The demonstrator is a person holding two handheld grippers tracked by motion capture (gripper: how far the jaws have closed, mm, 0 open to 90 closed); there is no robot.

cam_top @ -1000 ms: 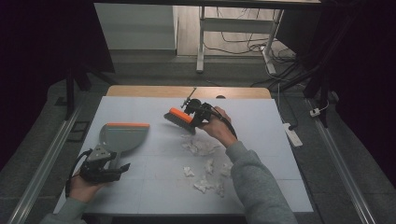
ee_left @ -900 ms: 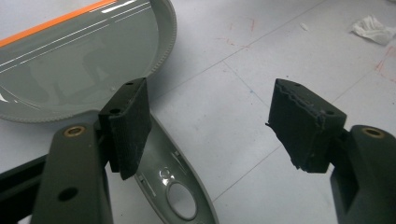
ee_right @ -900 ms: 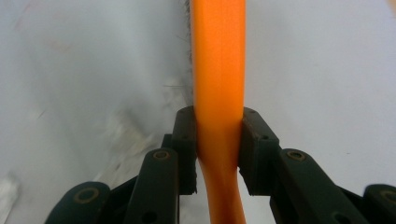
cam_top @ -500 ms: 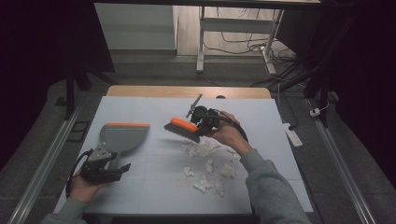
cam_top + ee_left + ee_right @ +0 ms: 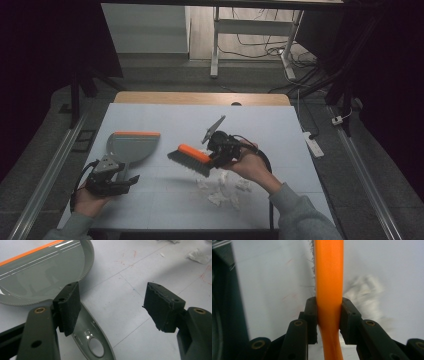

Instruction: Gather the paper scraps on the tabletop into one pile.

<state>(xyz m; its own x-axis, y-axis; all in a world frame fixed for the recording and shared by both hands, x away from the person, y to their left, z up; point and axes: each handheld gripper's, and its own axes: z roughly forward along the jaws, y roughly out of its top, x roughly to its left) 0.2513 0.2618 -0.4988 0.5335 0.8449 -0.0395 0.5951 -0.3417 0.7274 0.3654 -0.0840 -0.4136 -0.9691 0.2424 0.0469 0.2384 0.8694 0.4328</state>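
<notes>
Clamping the orange brush (image 5: 329, 277) by its handle, my right gripper (image 5: 220, 152) holds it above the table (image 5: 280, 125), bristles down, just beside the scattered white paper scraps (image 5: 222, 187). My left gripper (image 5: 117, 182) rests near the table's front left with its jaws spread wide and nothing between them, straddling the handle of the grey dustpan (image 5: 37, 272), which lies flat, its orange edge away from me.
</notes>
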